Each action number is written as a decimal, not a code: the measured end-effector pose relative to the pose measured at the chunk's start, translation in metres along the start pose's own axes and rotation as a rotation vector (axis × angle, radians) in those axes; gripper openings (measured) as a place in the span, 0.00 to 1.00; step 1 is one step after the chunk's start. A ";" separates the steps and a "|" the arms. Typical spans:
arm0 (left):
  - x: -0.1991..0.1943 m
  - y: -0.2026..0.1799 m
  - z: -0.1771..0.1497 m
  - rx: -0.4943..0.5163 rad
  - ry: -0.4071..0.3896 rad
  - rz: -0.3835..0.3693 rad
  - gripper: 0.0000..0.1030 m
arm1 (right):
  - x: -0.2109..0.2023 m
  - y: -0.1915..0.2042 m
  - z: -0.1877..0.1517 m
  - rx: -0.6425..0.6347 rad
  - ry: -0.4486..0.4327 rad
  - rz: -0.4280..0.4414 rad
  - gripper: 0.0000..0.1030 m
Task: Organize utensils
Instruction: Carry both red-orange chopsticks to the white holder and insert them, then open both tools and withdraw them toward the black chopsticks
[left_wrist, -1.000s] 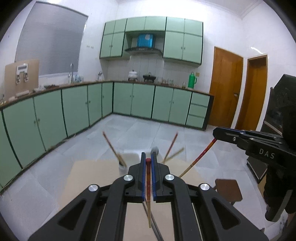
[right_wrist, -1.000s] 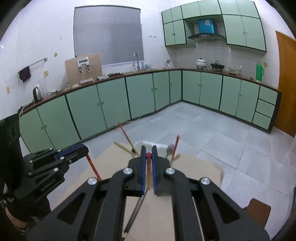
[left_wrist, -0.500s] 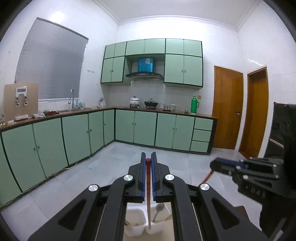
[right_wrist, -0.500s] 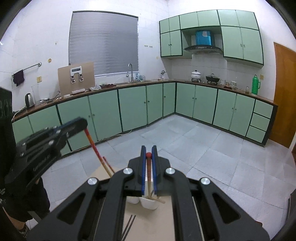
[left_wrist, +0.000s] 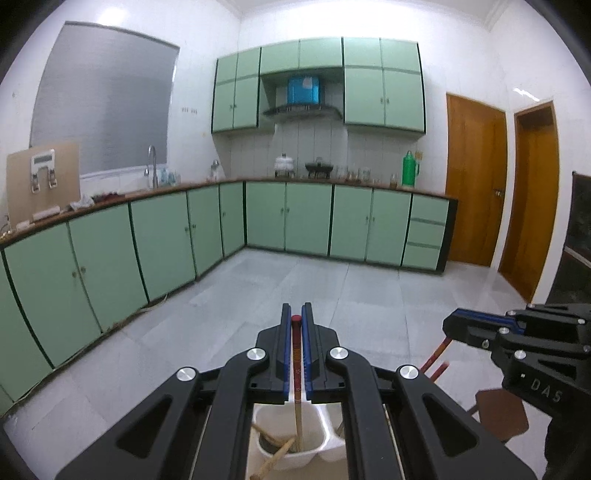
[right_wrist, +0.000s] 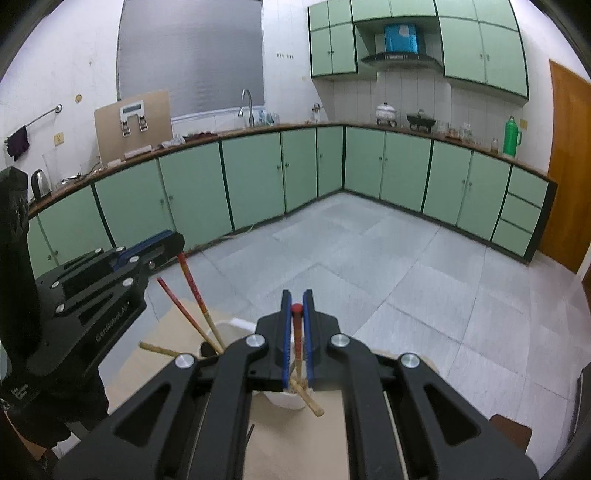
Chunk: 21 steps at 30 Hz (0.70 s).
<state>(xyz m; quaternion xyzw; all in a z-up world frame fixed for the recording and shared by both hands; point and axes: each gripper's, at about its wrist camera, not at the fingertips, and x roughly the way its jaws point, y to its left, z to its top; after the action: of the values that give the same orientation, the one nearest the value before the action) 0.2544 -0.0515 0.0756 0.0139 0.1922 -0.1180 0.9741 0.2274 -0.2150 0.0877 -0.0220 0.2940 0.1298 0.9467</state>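
Observation:
My left gripper (left_wrist: 296, 316) is shut on a red-topped chopstick (left_wrist: 296, 354) that hangs down into a white utensil holder (left_wrist: 291, 448) on the table. My right gripper (right_wrist: 296, 303) is shut on another red-topped chopstick (right_wrist: 297, 332), held upright over the holder (right_wrist: 284, 398). In the right wrist view the left gripper (right_wrist: 175, 240) stands at the left with its chopstick (right_wrist: 197, 299) slanting into the holder, beside another red chopstick (right_wrist: 181, 306). Wooden-handled utensils (left_wrist: 277, 448) lie in the holder. In the left wrist view the right gripper (left_wrist: 448, 325) is at the right.
The holder stands on a light wooden table (right_wrist: 295, 443). A brown stool (left_wrist: 498, 411) is beyond the table at the right. Green kitchen cabinets (left_wrist: 295, 221) line the far walls, with grey tiled floor (left_wrist: 332, 288) between. Two wooden doors (left_wrist: 476, 181) are at the right.
Both grippers have lowered slightly with their chopsticks, whose lower ends now reach into the white holder. The right gripper has come closer to the left one.

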 end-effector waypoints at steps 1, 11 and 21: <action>0.002 0.000 -0.003 0.002 0.009 0.003 0.05 | 0.005 0.001 -0.004 0.000 0.010 -0.002 0.05; 0.010 0.005 -0.028 0.001 0.103 0.007 0.11 | 0.017 0.002 -0.027 0.016 0.052 -0.013 0.14; -0.063 0.013 -0.044 -0.016 0.024 0.014 0.52 | -0.053 -0.005 -0.060 0.022 -0.091 -0.097 0.73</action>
<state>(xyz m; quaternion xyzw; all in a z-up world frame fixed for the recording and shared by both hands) 0.1847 -0.0220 0.0582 0.0088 0.2048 -0.1095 0.9726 0.1533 -0.2397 0.0679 -0.0197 0.2509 0.0814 0.9644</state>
